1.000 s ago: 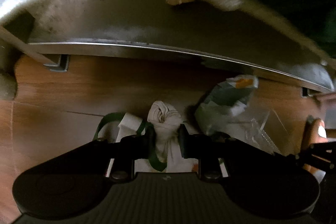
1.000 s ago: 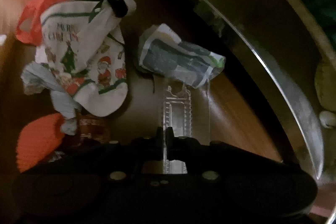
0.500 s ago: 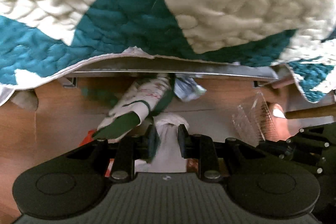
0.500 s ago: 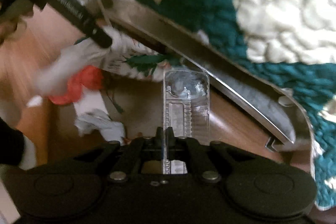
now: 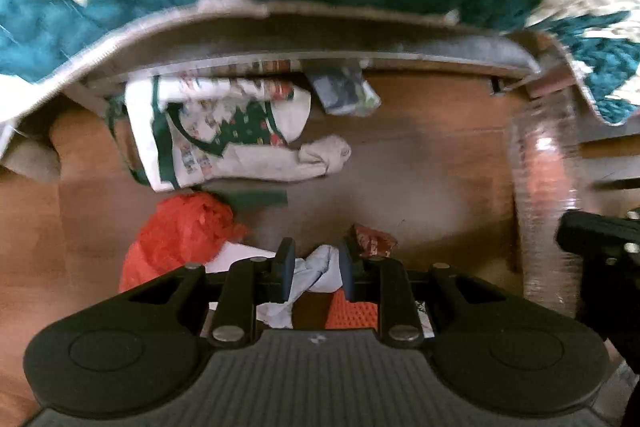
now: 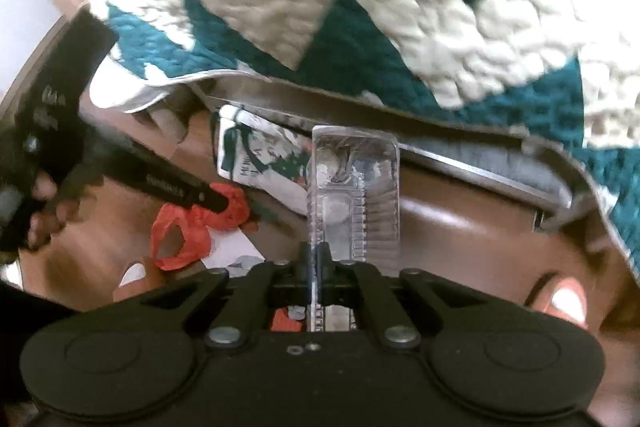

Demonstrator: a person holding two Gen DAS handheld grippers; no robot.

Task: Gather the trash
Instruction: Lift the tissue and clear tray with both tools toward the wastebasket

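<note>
Left gripper (image 5: 313,267) clamps a crumpled white tissue wad (image 5: 316,269), right gripper (image 6: 316,259) pinches a clear ribbed plastic blister pack (image 6: 354,187); red mesh bag (image 5: 180,239) and crumpled printed wrapper (image 5: 344,93) remain on the wooden floor (image 5: 420,155).

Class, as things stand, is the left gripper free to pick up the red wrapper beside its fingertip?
Probably not yet: the left gripper is shut on a crumpled white tissue, so the red wrapper, though close and uncovered, must wait.

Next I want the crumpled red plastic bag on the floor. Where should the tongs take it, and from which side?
Take the crumpled red plastic bag by its bunched upper lump, coming straight down from above: it lies loose on the wooden floor, and the raised folds there look the easiest part to pinch.
</note>
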